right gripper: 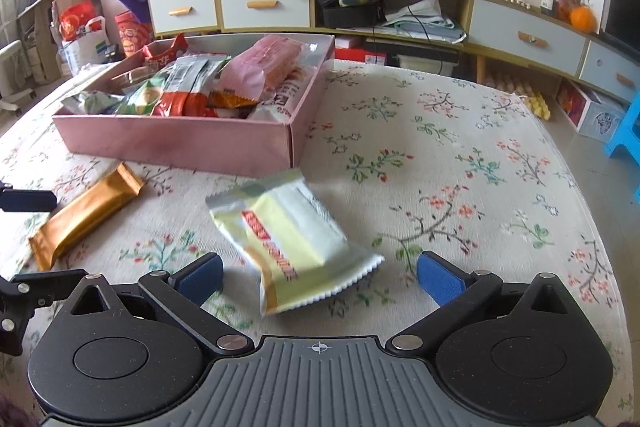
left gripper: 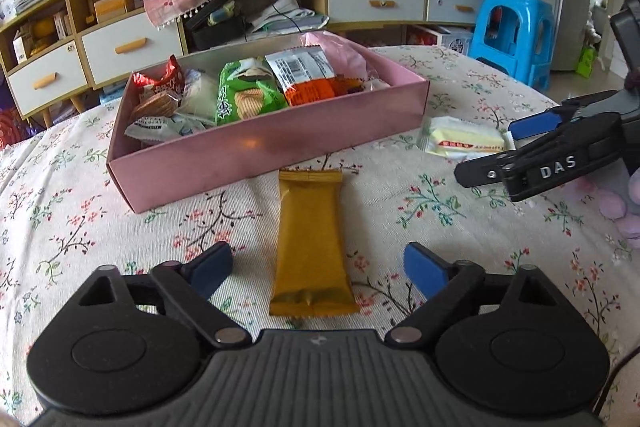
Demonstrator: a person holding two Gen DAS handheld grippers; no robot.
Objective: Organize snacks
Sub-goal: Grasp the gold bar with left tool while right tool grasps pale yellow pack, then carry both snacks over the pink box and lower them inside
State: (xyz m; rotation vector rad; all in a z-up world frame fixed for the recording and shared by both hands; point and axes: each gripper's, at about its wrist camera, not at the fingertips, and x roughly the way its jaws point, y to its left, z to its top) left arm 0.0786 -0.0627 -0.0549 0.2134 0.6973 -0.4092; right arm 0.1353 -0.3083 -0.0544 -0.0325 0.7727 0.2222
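Golden snack bar [left gripper: 310, 247] between spread left gripper [left gripper: 318, 269] pads; pale-yellow packet [right gripper: 286, 237] between wide-apart right gripper [right gripper: 320, 277].

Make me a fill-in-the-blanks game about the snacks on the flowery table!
1. The box holding most of the snacks is coloured ____.
2. The snack lying between the left claw's open fingers has a ____ wrapper.
3. The pale yellow snack in front of the right claw lies ____ the box.
4. The number of snacks lying loose on the tablecloth is ____.

Missing words: pink; golden-brown; outside; two
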